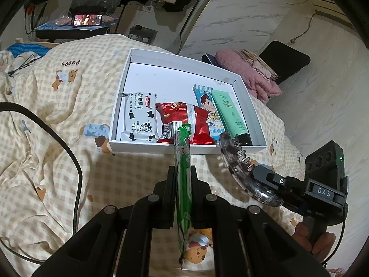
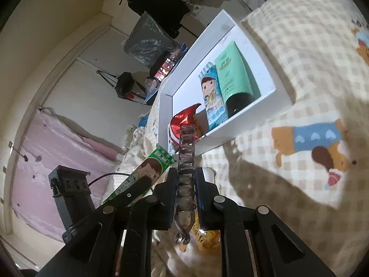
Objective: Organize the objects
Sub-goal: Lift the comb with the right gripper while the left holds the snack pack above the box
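A long green snack stick packet (image 1: 183,184) is held edge-on in the left claw (image 1: 183,173), clamped near its middle, its far end reaching over the near wall of the white box (image 1: 184,149) that sits on the checked quilt (image 1: 57,115) of the bed. The packet is judged light, thin and floppy, with a slick film skin; a grip near the middle keeps it from drooping, and hard squeezing could crush whatever is inside.

A clear plastic hair claw clip (image 2: 185,175) is pinched in the right claw (image 2: 185,180), the pads closed on its curved spine, teeth pointing toward the box. It is judged stiff, light, smooth and somewhat brittle at the teeth, so the spine is the safer hold.

Already lying in the box are a cow-print biscuit pack (image 1: 140,117), a red snack bag (image 1: 184,122), a blue cartoon candy packet (image 1: 208,113) and a green tube (image 1: 230,115), packed along the near wall.
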{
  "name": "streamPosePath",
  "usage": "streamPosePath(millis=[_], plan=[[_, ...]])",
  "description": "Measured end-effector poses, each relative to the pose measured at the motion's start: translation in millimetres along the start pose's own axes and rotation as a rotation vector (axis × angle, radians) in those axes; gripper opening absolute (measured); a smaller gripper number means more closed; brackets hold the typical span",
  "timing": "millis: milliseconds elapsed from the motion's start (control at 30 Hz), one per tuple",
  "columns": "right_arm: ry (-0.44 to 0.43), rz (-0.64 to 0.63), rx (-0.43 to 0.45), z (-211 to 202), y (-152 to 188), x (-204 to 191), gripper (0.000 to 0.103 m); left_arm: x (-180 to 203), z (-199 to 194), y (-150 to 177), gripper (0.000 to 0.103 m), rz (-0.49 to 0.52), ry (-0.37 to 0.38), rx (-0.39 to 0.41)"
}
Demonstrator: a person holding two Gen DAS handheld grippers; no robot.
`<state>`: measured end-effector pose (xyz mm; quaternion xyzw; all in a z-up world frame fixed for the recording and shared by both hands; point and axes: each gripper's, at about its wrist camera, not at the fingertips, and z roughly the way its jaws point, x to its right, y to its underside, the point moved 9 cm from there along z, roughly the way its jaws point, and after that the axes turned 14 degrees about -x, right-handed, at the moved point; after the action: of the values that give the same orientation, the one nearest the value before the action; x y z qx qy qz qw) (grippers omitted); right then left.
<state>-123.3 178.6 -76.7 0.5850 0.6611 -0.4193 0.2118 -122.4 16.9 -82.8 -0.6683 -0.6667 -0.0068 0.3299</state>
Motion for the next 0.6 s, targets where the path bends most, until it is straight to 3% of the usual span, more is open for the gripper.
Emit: streamPosePath(millis=[167,600], plan=[[-0.035,0.009,-0.014,1,1,-2,0.017,0,-1,-1,0.010,-0.001,0.001,0.007],[-0.323,0.006,-0.130,18,11,-30,0.017,-1,-5,-1,0.010,-0.007,0.011,0.015]])
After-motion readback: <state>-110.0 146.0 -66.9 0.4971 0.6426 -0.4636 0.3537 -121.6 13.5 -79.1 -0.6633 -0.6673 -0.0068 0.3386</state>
